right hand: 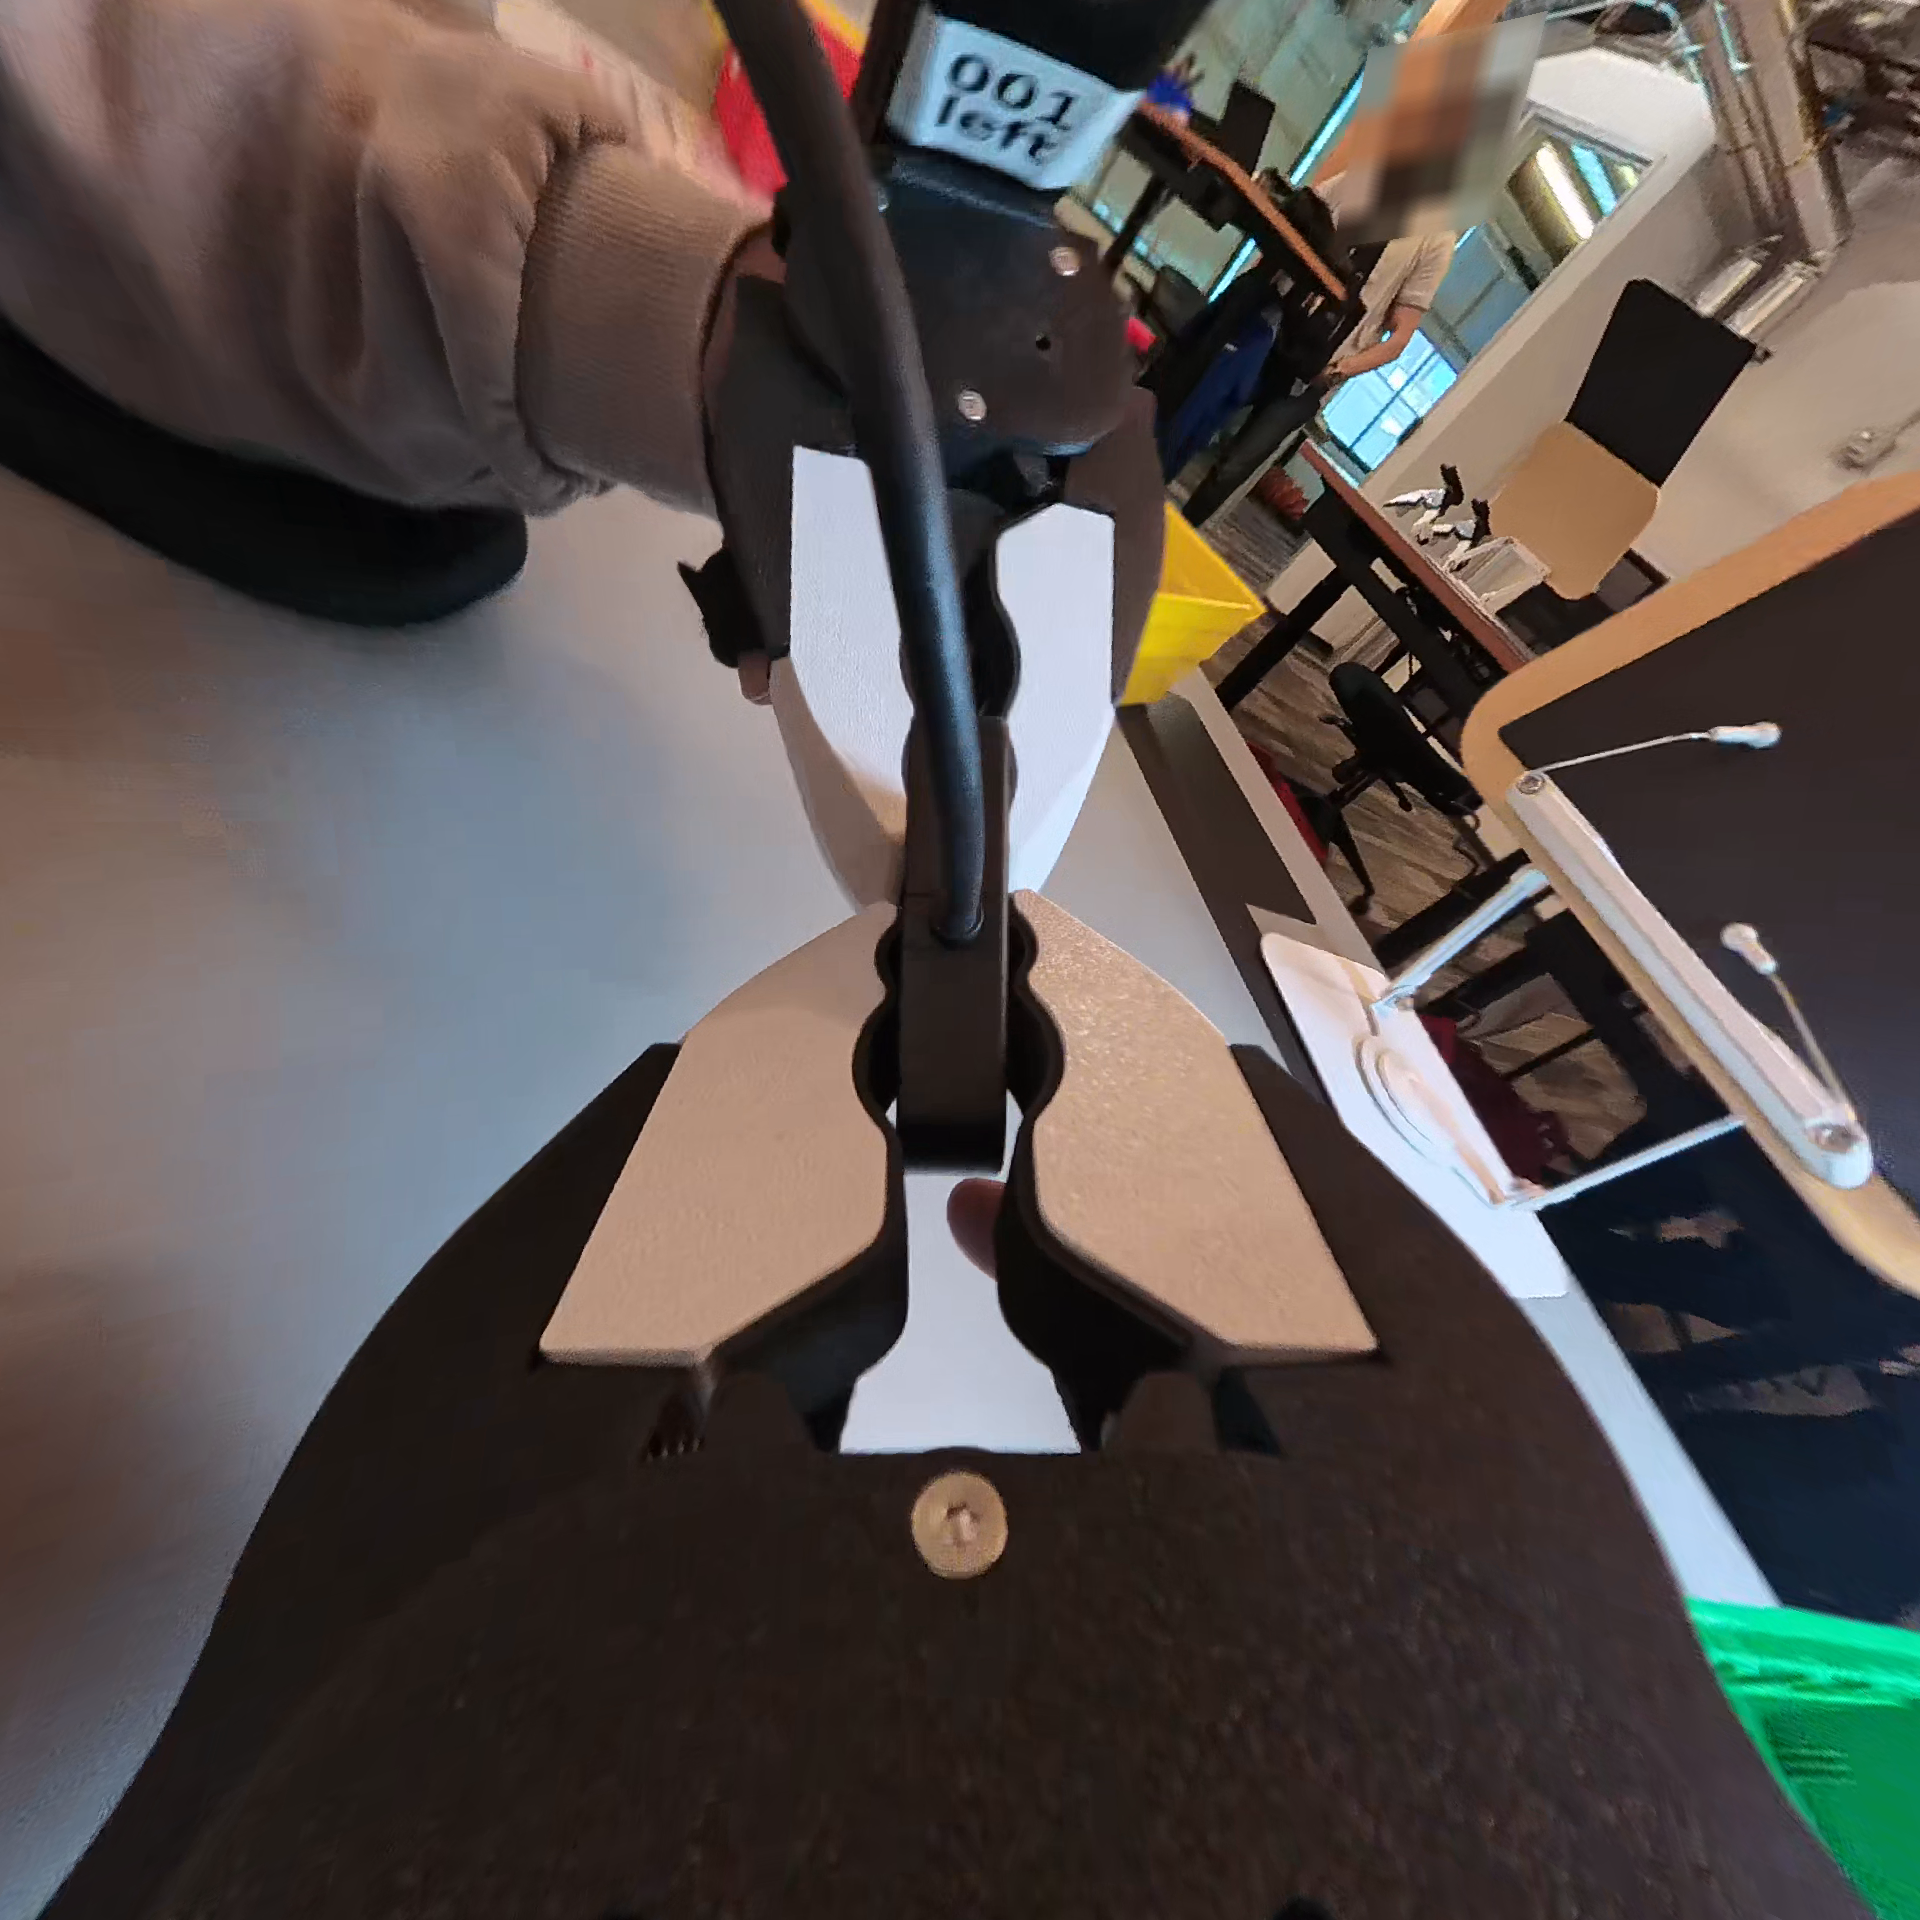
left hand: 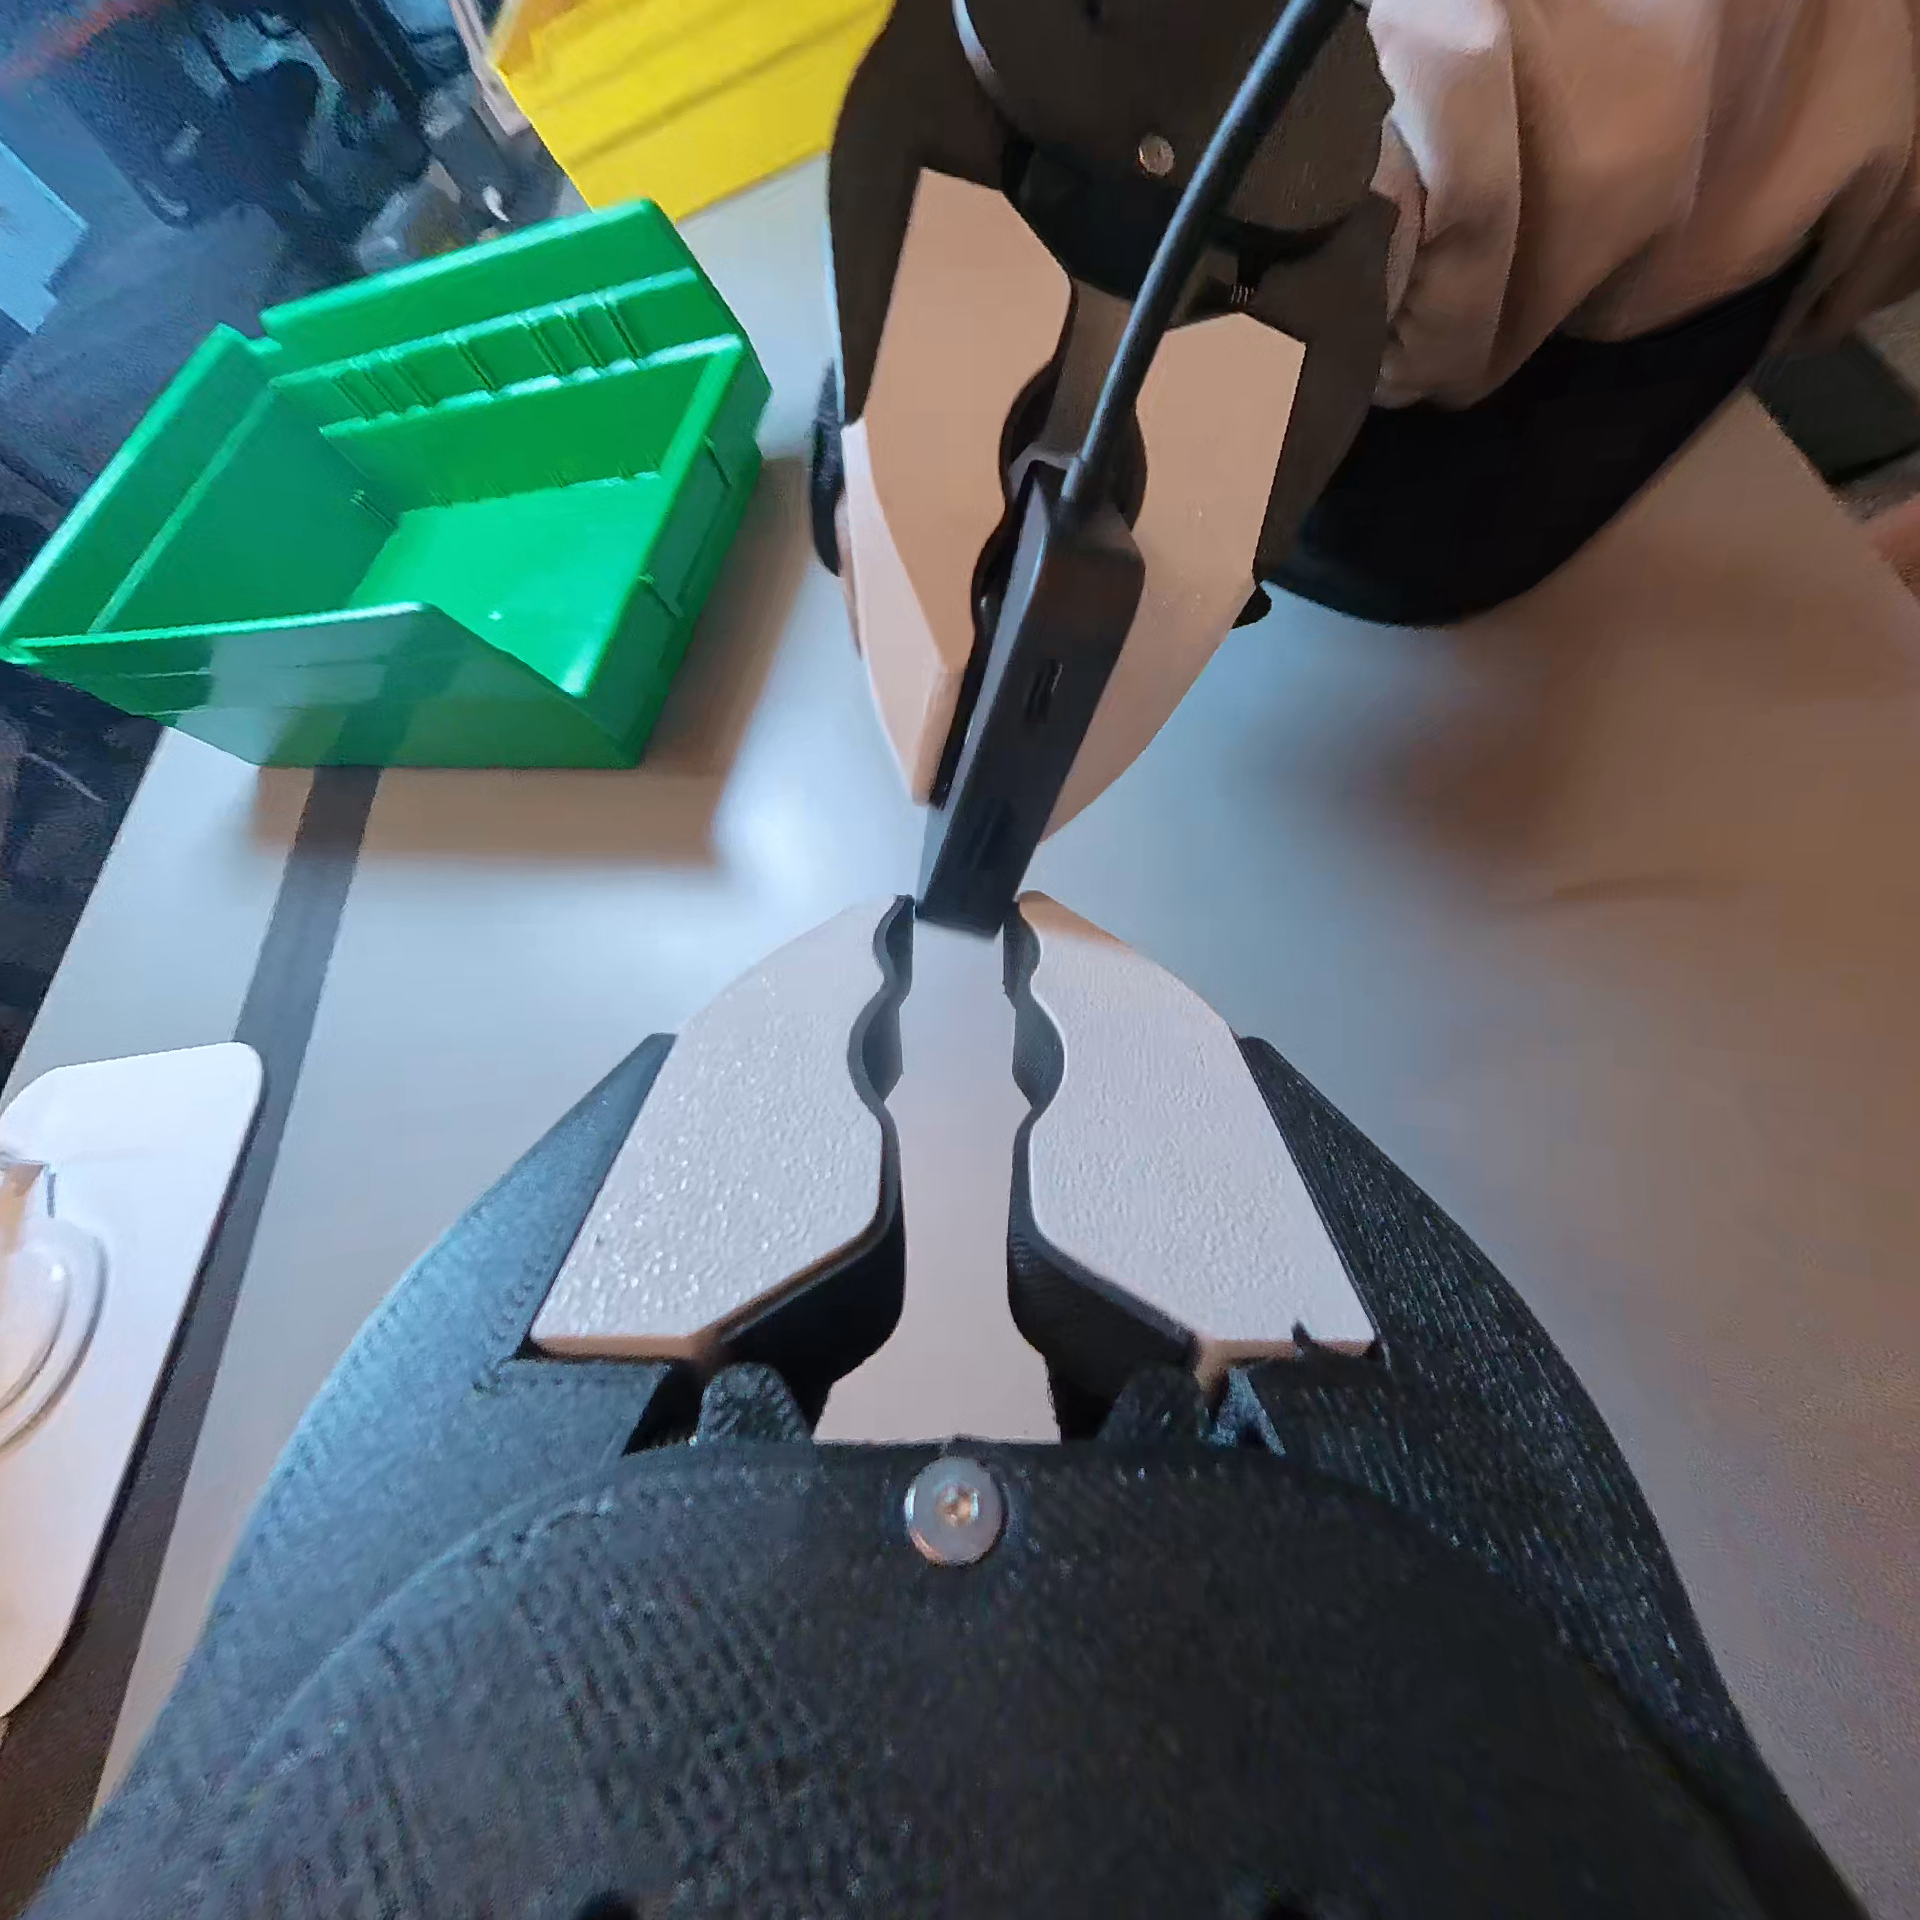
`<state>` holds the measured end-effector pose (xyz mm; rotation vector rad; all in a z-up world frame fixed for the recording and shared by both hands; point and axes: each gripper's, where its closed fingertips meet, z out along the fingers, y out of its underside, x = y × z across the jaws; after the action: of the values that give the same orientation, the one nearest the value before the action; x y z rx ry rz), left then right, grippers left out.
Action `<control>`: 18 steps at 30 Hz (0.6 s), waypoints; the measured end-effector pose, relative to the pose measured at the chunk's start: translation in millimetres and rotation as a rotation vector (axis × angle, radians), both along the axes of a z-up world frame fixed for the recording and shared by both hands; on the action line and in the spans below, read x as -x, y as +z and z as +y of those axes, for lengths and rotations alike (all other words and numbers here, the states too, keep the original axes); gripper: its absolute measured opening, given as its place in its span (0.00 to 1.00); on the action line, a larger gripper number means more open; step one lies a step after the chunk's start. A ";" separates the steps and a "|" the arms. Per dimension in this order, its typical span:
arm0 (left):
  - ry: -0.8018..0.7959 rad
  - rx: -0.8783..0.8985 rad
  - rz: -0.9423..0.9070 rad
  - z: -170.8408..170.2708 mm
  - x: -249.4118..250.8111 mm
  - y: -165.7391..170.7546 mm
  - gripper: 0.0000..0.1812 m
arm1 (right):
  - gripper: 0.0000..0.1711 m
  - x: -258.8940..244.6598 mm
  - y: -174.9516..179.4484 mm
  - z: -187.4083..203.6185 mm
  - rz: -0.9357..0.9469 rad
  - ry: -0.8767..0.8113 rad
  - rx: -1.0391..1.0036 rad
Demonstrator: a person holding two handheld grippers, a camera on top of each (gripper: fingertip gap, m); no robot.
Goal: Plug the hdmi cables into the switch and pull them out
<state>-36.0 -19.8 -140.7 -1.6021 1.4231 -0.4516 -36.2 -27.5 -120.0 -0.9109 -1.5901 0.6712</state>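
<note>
A flat black HDMI switch (left hand: 1029,665) is held in the air above the grey table (left hand: 1455,1143) between both grippers, which face each other. My left gripper (left hand: 958,912) pinches its near end with the fingertips. My right gripper (left hand: 997,790) clamps the far part. In the right wrist view the switch (right hand: 945,1060) sits deep between the right gripper's (right hand: 954,909) pads, with the left gripper (right hand: 956,873) opposite. A black cable (left hand: 1153,291) leaves the switch's far end and runs up; it also shows in the right wrist view (right hand: 914,468). The slots on the switch's side look empty.
A green bin (left hand: 416,540) stands at the left and a yellow bin (left hand: 675,94) behind it. A white tray (left hand: 114,1247) with a clear object lies at the table's left edge. A person's sleeve (left hand: 1610,156) is behind the right gripper. Desks and chairs stand beyond the table edge (right hand: 1226,831). Only a small space, under 4 cm, lies between the two pairs of fingers.
</note>
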 end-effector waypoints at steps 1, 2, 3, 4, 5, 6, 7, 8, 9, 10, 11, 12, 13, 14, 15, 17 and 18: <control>0.015 -0.008 -0.025 2.0 5.4 9.0 0.09 | 0.08 -2.7 6.7 1.9 0.028 0.002 0.054; 0.048 -0.029 -0.048 6.8 14.8 20.6 0.08 | 0.08 -5.8 13.7 5.1 0.061 0.002 0.113; 0.090 -0.054 -0.069 12.7 28.6 33.8 0.09 | 0.08 -9.1 20.8 9.5 0.097 -0.002 0.167; 0.149 -0.077 -0.097 19.9 46.6 48.5 0.09 | 0.08 -12.5 27.1 14.9 0.131 -0.010 0.215; 0.225 -0.093 -0.128 28.0 69.3 63.0 0.09 | 0.08 -15.8 31.6 20.5 0.156 -0.020 0.250; 0.307 -0.102 -0.163 35.7 95.4 75.0 0.10 | 0.08 -18.7 34.4 25.6 0.171 -0.031 0.264; 0.410 -0.100 -0.185 44.3 126.7 81.8 0.10 | 0.08 -21.1 35.0 30.9 0.176 -0.051 0.258; 0.543 -0.100 -0.181 54.1 164.2 82.3 0.11 | 0.08 -22.8 34.0 35.3 0.172 -0.072 0.241; 0.689 -0.103 -0.149 62.4 205.8 76.7 0.10 | 0.08 -23.5 33.0 38.3 0.168 -0.086 0.236; 0.839 -0.082 -0.102 66.7 247.9 65.4 0.11 | 0.08 -23.5 32.0 39.8 0.165 -0.093 0.241; 0.971 -0.040 -0.062 66.8 285.8 51.2 0.12 | 0.08 -22.8 30.9 40.8 0.160 -0.099 0.243; 1.075 0.010 -0.036 64.5 316.7 35.7 0.13 | 0.08 -21.9 29.1 41.3 0.154 -0.106 0.238; 1.145 0.062 -0.028 61.9 339.0 20.2 0.14 | 0.08 -20.6 26.9 41.5 0.144 -0.112 0.232; 1.195 0.119 -0.032 59.7 354.9 4.9 0.14 | 0.08 -19.2 24.3 41.6 0.134 -0.117 0.227; 1.227 0.181 -0.031 57.8 365.5 -11.0 0.15 | 0.08 -17.8 21.6 41.7 0.123 -0.122 0.222; 1.259 0.303 -0.021 55.0 376.6 -40.1 0.18 | 0.08 -15.3 16.6 41.5 0.103 -0.128 0.217; 1.266 0.352 -0.023 54.5 378.7 -51.5 0.18 | 0.08 -14.6 14.7 41.4 0.095 -0.130 0.215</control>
<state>-414.7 34.7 -192.1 -2.3804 0.1024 0.0589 -21.6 13.9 -105.4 -1.1138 -1.3798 0.7913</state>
